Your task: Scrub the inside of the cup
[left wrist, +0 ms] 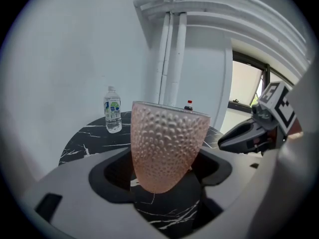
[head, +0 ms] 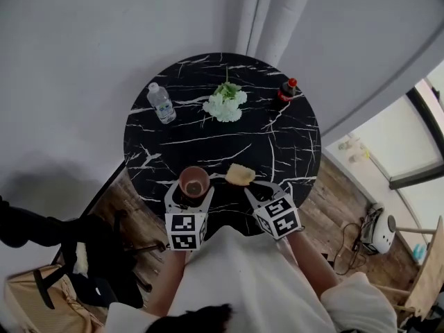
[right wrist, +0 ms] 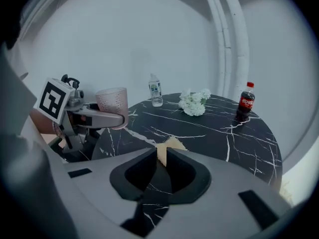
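The left claw [head: 189, 194] is closed on the pink dimpled cup [left wrist: 167, 146], one jaw on each side. It holds the cup mouth up at the near edge of the round black desk [head: 208, 144]. Just to the right, the right claw [right wrist: 160, 156] is almost fully closed and pinches a thin yellow sponge [right wrist: 168, 147]. At the far side stand a water bottle [head: 161, 103], white flowers [head: 225, 105] and a cola bottle [head: 287, 90].

Three cameras on one round table [head: 208, 144]
The head view looked steeply down from above; each gripper view looked low and close along its jaws over the tabletop. All three shared the cup [head: 194, 182] and water bottle [head: 161, 104].
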Available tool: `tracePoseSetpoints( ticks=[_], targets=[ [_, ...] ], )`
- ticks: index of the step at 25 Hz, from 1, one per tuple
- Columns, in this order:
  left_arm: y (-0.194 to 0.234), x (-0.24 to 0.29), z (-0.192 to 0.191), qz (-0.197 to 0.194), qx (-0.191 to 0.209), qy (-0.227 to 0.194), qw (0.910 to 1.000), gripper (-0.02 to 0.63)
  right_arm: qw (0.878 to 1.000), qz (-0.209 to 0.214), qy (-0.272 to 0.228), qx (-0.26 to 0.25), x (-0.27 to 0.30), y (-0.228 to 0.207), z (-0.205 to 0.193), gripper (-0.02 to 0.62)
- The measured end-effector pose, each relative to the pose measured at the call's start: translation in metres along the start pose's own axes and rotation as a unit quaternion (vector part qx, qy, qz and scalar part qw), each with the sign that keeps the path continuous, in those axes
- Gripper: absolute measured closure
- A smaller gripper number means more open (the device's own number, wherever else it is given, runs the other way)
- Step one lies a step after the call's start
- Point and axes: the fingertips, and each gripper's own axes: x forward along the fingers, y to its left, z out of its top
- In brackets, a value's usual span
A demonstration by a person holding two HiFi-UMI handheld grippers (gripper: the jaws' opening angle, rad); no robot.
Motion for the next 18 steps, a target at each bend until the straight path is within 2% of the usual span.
tracePoseSetpoints(
  ticks=[2,4,9,14,18],
  targets=[
    [-0.003,-0.010,-0.004,-0.001,-0.003,0.005,1.0000,0.247,0.999,0.021,0.017,-0.027,0.007,0.003,-0.003,0.533],
    [-0.007,-0.018,-0.008,-0.001,-0.004,0.009,1.0000,0.247,0.997,0.041,0.035,-0.059,0.015,0.006,-0.006,0.423],
    [-0.004,-0.028,-0.004,0.013,-0.020,0.008,0.9997,0.247,0.979,0.036,0.082,-0.181,0.031,-0.002,-0.015,0.423],
    [-0.002,-0.036,0.011,0.025,-0.005,0.001,0.9997,0.247,0.959,0.052,0.126,-0.250,0.048,-0.007,-0.029,0.422],
    [-0.005,-0.039,0.021,0.023,-0.030,-0.011,0.9992,0.247,0.939,0.052,0.155,-0.301,0.059,-0.015,-0.041,0.423]
  ],
)
